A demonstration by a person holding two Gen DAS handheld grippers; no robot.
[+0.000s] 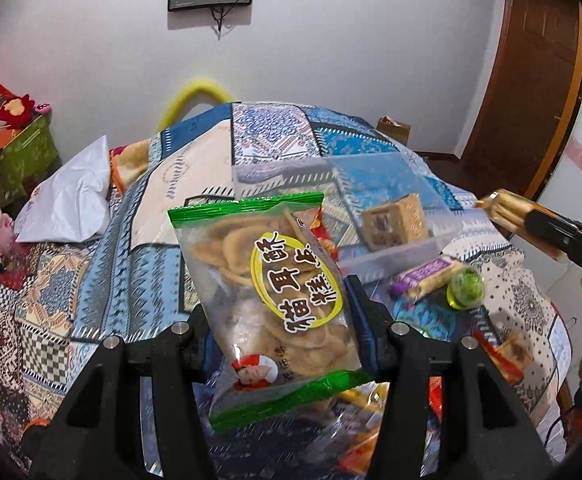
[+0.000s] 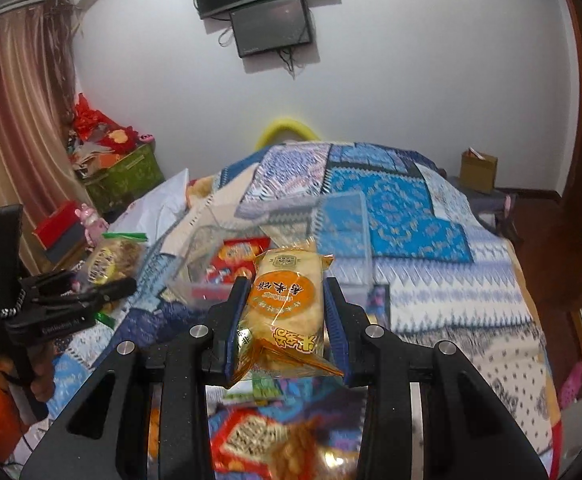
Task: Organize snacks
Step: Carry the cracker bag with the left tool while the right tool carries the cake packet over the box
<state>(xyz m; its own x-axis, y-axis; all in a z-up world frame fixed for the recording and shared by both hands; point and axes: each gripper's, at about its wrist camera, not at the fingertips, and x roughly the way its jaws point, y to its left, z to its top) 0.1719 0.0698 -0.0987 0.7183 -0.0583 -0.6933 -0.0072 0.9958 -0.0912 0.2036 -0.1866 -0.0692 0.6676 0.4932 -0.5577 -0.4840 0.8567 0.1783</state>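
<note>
My left gripper (image 1: 277, 304) is shut on a clear bag of fried chips (image 1: 267, 276) with green sealed ends and a yellow oval label, held up above the bed. My right gripper (image 2: 285, 286) is shut on a gold-orange rice cracker packet (image 2: 285, 300). Just beyond both stands a clear plastic box (image 1: 391, 254) on the quilt; it holds a tan cracker packet (image 1: 395, 220) and red packets (image 2: 237, 256). The left wrist view shows the right gripper's packet (image 1: 503, 208) at the right edge. At the left of the right wrist view are the left gripper (image 2: 103, 288) and its bag (image 2: 111, 258).
A purple bar (image 1: 427, 278) and a green jelly cup (image 1: 465, 290) lie beside the box. Loose snacks (image 2: 259, 436) are piled under the grippers. A patchwork quilt (image 2: 411, 216) covers the bed. A white pillow (image 1: 71, 196), a green bin (image 2: 127, 176) and a cardboard box (image 2: 479, 170) stand around it.
</note>
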